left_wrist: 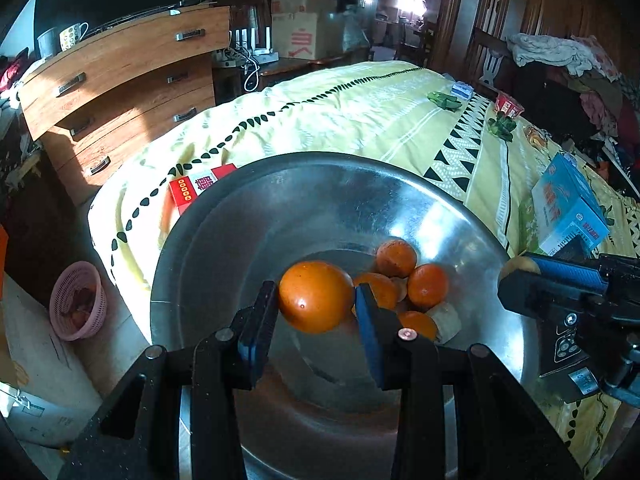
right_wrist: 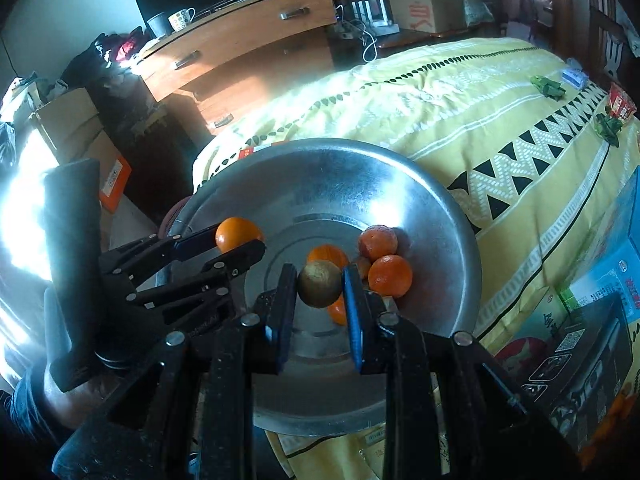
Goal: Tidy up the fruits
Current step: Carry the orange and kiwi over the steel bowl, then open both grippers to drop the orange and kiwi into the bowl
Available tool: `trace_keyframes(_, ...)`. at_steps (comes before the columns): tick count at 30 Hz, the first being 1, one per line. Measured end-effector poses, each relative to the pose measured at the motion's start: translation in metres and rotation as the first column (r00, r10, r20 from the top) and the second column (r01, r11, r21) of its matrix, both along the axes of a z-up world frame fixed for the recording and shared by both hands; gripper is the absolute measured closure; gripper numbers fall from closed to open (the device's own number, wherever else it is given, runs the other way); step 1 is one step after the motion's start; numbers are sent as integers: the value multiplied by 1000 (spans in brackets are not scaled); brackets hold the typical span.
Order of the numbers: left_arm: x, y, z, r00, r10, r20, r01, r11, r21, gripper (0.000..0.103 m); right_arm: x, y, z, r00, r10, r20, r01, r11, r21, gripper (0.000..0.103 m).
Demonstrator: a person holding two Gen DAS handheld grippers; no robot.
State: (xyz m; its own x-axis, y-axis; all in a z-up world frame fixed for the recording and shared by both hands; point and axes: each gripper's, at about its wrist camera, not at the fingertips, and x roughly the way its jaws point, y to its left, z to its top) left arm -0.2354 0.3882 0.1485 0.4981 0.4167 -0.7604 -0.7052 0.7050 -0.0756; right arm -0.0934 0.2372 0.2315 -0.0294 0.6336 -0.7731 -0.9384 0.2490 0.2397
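Beside basin (left_wrist: 192, 240): red box (left_wrist: 192, 190).

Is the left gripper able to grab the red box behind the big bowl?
Probably not right now. The left gripper is shut on an orange, so its jaws are full, and the metal bowl sits between it and the red box.

1. The big bowl (left_wrist: 400, 200) is bare metal, brushed and shiny, with bright glare patches.
2. The orange (left_wrist: 316, 296) between the left gripper's pads has a smooth, glossy skin.
3. The brown fruit (right_wrist: 320, 284) in the right gripper looks dull and rough.
4. The bed cover (left_wrist: 360, 112) is soft, matt printed cloth, lightly creased.
5. The dresser (left_wrist: 120, 68) at far left is polished wood with metal handles.
6. The pink basket (left_wrist: 78, 300) is perforated plastic.
7. The blue box (left_wrist: 568, 204) at right is glossy printed card.
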Motion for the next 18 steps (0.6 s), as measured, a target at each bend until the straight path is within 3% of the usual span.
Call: trace_keyframes(18,-3,7,-10,1000,13,-10,-13,1000,-17,63,-2,8,-14,1000,-2,-18,1,999,-34,79)
